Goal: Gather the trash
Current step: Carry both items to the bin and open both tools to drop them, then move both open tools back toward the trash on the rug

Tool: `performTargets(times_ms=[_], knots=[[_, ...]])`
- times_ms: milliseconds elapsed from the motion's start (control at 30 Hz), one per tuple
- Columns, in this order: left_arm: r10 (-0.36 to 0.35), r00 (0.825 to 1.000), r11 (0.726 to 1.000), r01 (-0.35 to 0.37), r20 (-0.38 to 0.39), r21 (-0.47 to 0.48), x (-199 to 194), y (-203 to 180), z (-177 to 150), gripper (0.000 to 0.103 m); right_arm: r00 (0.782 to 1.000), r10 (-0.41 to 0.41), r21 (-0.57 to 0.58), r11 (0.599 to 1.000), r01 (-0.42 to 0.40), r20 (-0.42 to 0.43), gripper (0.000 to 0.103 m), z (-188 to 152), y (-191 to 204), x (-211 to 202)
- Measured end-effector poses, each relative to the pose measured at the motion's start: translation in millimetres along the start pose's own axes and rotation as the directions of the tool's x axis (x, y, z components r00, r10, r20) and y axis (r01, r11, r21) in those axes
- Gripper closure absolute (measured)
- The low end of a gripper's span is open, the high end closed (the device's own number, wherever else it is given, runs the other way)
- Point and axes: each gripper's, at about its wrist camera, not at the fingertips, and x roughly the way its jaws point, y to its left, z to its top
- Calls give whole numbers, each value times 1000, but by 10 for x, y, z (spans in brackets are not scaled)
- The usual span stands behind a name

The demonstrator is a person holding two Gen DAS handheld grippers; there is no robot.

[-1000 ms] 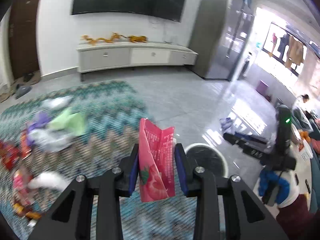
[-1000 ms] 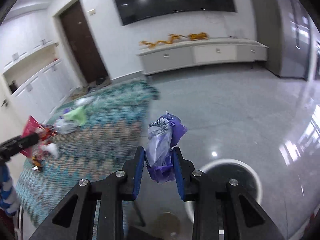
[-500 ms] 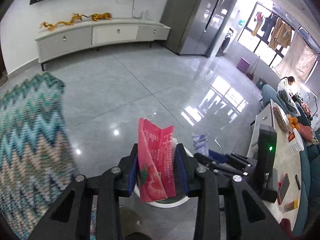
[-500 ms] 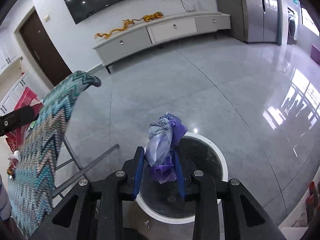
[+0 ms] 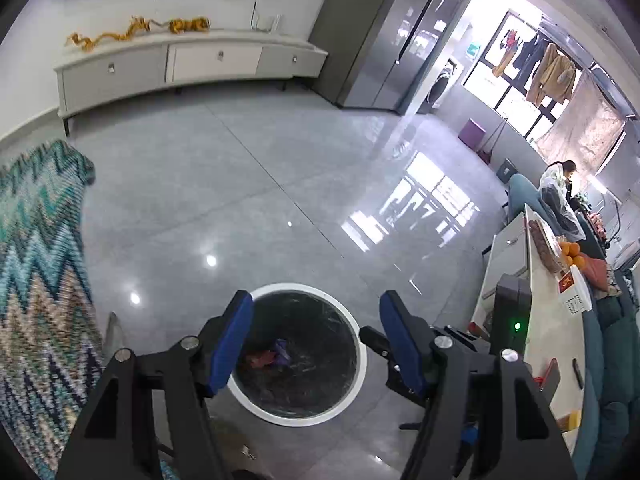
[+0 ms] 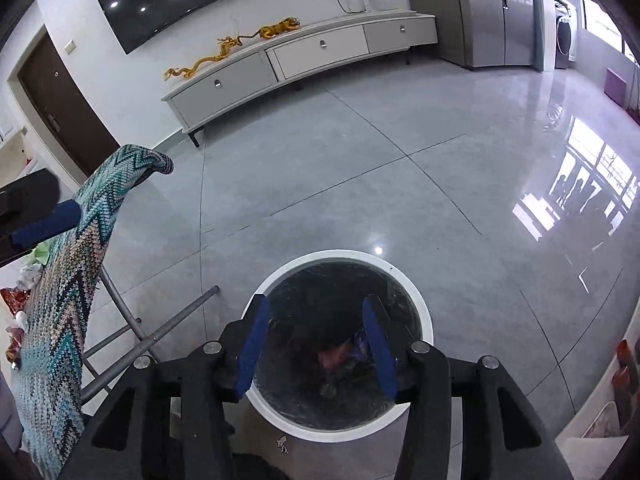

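A round white-rimmed bin with a black liner stands on the grey floor below both grippers. A red wrapper and a purple plastic scrap lie at its bottom. My left gripper hangs over the bin, its jaws opening with nothing between them. My right gripper is also above the bin, jaws opening and empty. The left gripper's blue finger shows at the left edge of the right wrist view.
A table with a zigzag-patterned cloth stands to the left, more trash lying on it, metal legs beneath. A white counter with oranges is on the right. A seated person is far right.
Both grippers swung from over the cloth table to above the bin. Their jaws parted; the red wrapper and the purple plastic dropped into the bin.
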Motion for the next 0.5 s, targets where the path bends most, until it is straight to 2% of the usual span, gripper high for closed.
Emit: performTargets(times_ms=[267, 500], knots=[[69, 990, 997, -71, 120, 8, -604, 29, -47, 39, 997, 6, -31, 1000, -3, 83, 57, 112, 229, -365], [146, 965, 989, -141, 218, -38, -1239, 283, -193, 39, 984, 51, -106, 994, -33, 170, 57, 227, 646, -790]])
